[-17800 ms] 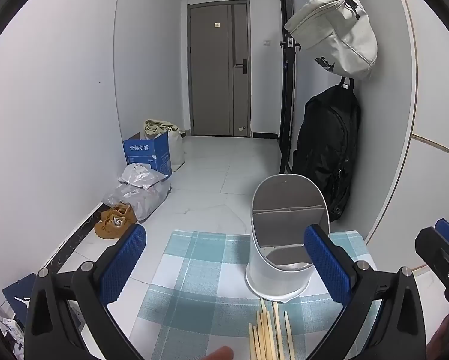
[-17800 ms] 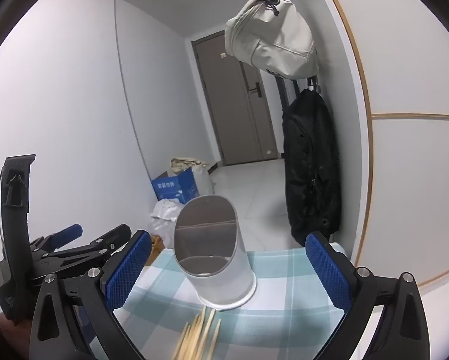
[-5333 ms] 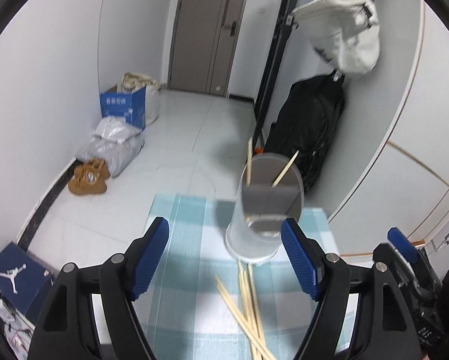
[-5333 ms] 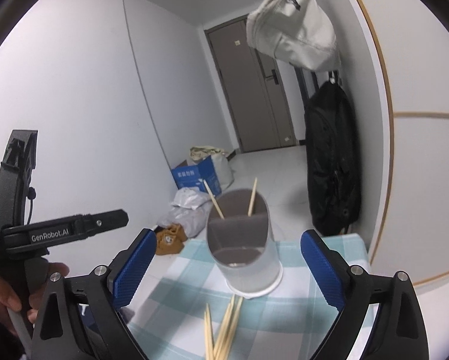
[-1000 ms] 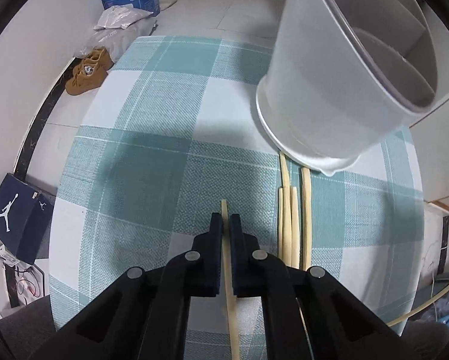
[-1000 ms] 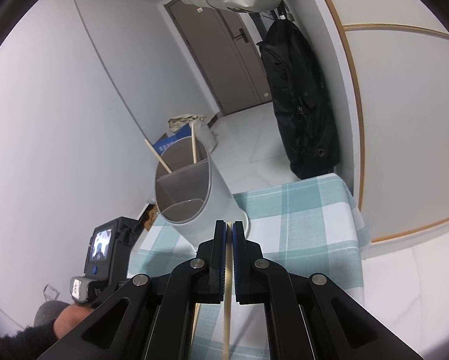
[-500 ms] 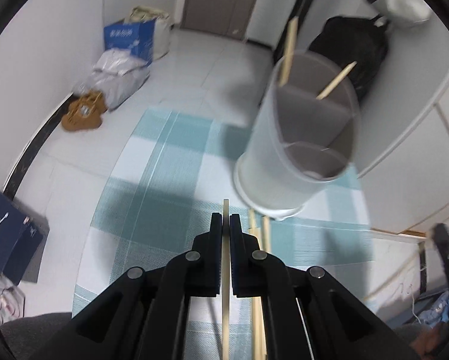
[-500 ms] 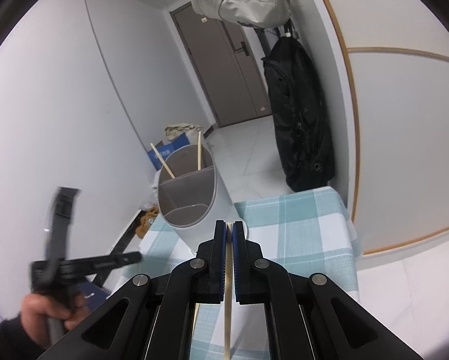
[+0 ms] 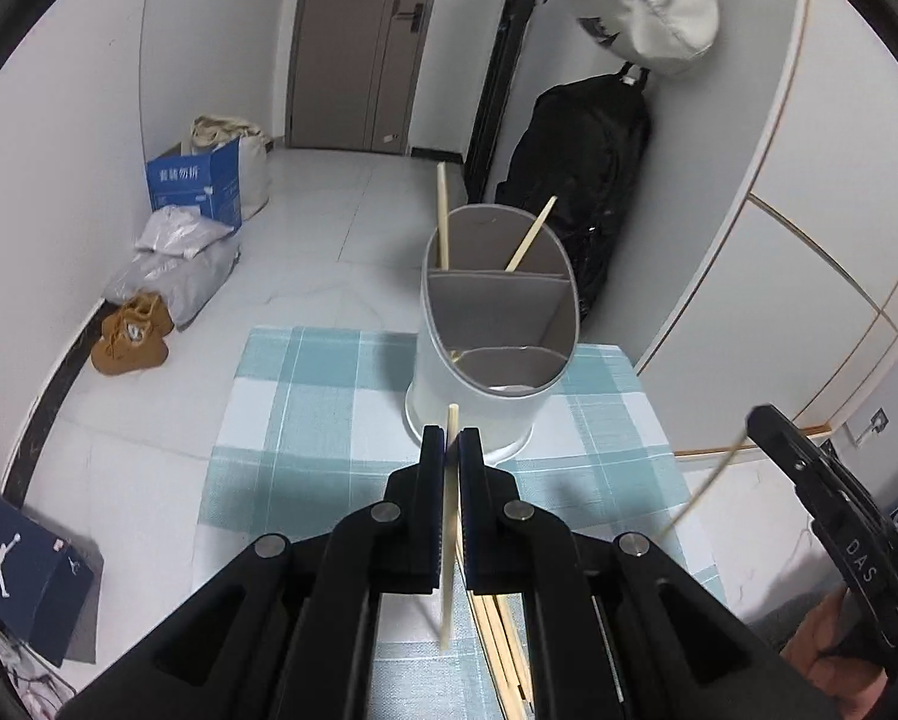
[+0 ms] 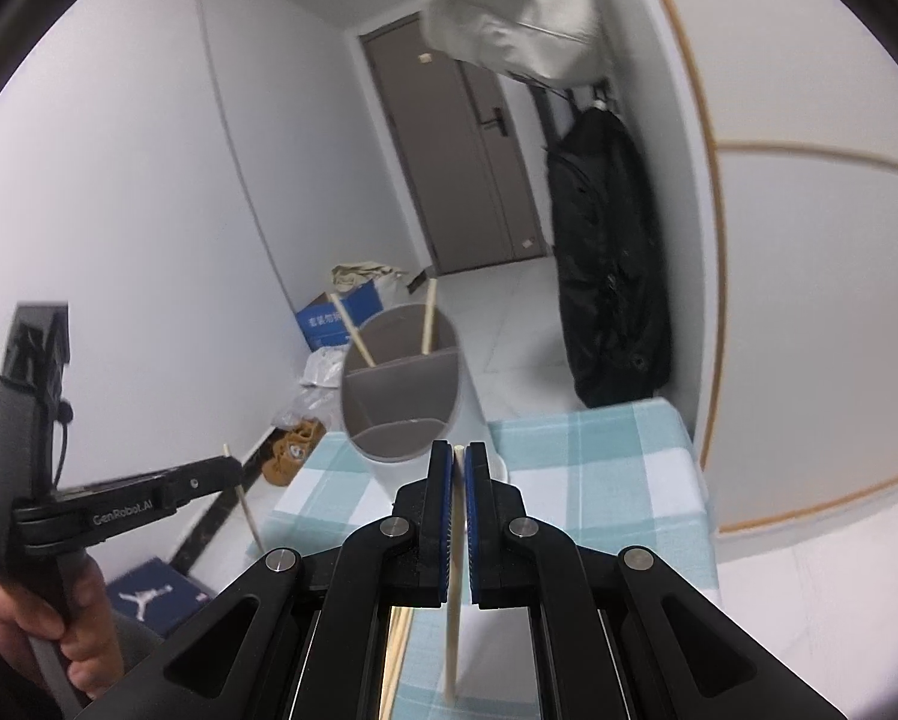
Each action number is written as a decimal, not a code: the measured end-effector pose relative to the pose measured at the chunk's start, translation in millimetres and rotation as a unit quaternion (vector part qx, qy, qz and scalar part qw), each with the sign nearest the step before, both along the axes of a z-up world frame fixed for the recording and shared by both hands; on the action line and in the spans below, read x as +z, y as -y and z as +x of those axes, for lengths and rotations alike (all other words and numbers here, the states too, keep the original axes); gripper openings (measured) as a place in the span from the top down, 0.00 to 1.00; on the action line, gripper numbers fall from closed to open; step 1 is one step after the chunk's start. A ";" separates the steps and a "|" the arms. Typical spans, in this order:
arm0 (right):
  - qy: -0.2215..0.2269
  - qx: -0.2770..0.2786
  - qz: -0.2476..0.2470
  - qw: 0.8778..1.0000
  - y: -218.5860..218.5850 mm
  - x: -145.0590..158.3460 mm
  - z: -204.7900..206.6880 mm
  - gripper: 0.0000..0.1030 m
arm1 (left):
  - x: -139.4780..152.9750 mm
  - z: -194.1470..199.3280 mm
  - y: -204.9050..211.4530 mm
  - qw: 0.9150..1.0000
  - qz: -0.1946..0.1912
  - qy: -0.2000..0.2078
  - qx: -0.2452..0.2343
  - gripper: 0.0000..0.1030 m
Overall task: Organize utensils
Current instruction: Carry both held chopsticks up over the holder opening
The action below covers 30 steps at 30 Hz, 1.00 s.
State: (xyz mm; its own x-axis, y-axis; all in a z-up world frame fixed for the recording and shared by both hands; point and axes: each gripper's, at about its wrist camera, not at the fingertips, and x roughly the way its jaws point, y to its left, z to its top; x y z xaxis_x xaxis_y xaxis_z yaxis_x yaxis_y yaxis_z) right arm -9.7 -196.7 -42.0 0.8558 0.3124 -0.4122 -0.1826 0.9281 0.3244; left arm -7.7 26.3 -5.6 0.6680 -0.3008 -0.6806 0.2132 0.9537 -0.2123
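Both claws now lifted off table | left claw (image 9: 452, 438) pinches chopstick (image 9: 447, 534), right claw (image 10: 458, 456) pinches another (image 10: 454, 600) | holder (image 9: 497, 324) at 12 o'clock | sticks light, stiff, slick: grip mid-shaft.

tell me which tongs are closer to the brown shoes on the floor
Left. The left tongs are on the side of the checked cloth toward the brown shoes; the right tongs sit further right, with the left tongs between them and the shoes.

blk backpack (image 9: 575, 180), blue box (image 9: 194, 183), tan shoes (image 9: 131, 333)
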 end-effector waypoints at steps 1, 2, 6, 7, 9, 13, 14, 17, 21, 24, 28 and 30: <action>0.002 0.002 0.000 1.000 -2.6 2.1 -1.1 0.97 | 1.5 -1.2 0.8 1.000 0.001 0.002 -0.005 0.99; 0.004 0.006 -0.001 1.000 -6.1 4.3 -0.8 0.97 | 3.5 -2.6 2.0 1.000 0.000 0.004 -0.009 0.99; 0.011 0.013 -0.011 1.000 -16.1 10.7 0.2 0.97 | 9.7 -5.0 2.3 1.000 0.002 0.009 -0.013 0.99; 0.011 0.013 -0.013 1.000 -17.4 11.7 0.3 0.97 | 11.3 -5.0 2.0 1.000 0.001 0.009 -0.014 0.99; 0.011 0.015 -0.011 1.000 -20.1 14.2 1.9 0.97 | 13.5 -5.0 2.3 1.000 0.001 0.009 -0.018 0.99; 0.012 0.017 -0.011 1.000 -23.4 16.6 3.5 0.97 | 16.6 -4.0 4.4 1.000 0.004 0.010 -0.022 0.99; 0.013 0.018 -0.010 1.000 -23.7 17.3 3.0 0.97 | 17.4 -3.0 5.0 1.000 0.005 0.010 -0.024 0.99; 0.016 0.020 -0.016 1.000 -24.3 18.7 3.9 0.97 | 19.5 -2.0 7.3 1.000 0.006 0.010 -0.026 0.99; 0.017 0.019 -0.014 1.000 -22.6 22.2 6.6 0.97 | 26.2 0.0 10.9 0.999 0.008 0.007 -0.030 0.99; 0.018 0.019 -0.009 1.000 -19.6 27.5 10.1 0.97 | 32.7 2.9 11.3 1.000 0.006 0.002 -0.031 0.99; 0.027 0.020 -0.003 0.999 -15.4 40.2 14.9 0.97 | 44.3 6.2 10.8 0.999 -0.002 -0.001 -0.035 0.99; 0.032 0.020 -0.002 0.999 -13.8 46.8 17.6 0.97 | 50.7 7.9 12.3 0.999 0.000 0.002 -0.037 0.99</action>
State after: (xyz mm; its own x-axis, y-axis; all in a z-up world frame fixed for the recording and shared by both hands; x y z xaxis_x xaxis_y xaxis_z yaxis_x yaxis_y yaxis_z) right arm 7.9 -182.9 4.8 0.8668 0.3459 -0.3591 -0.2402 0.9208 0.3073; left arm 0.2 14.0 45.1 0.6462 -0.3491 -0.6786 0.2836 0.9354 -0.2111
